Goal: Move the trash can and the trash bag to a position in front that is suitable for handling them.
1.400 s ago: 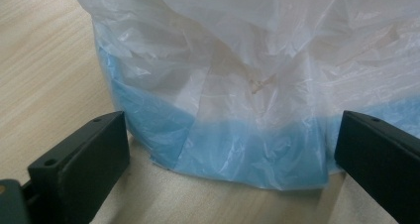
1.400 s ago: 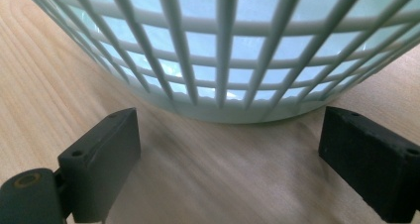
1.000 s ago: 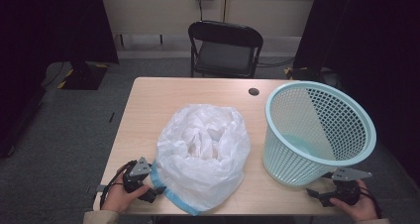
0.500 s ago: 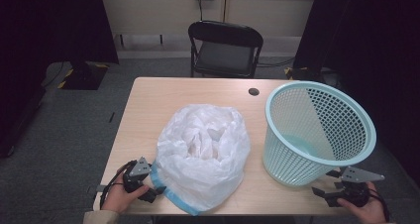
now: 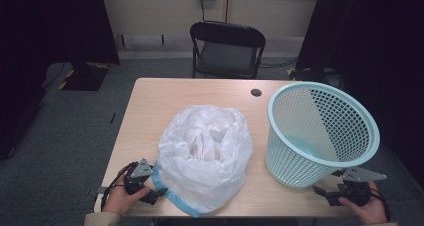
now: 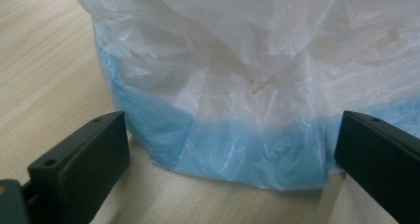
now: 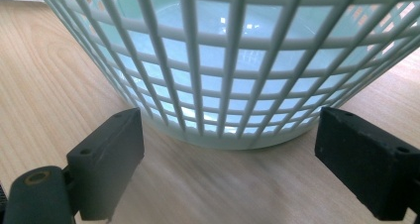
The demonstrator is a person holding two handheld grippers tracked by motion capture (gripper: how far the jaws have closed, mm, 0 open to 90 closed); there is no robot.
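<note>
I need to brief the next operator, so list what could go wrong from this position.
1. The left gripper is open at the blue hem of the plastic bag; the thin film may slip or tear when pinched.
2. The right gripper is open near the base of the mesh basket, which stands close to the table edge; a nudge might tip it off.

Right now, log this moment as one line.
left gripper: open, facing plastic bag | right gripper: open, facing basket | nothing held
</note>
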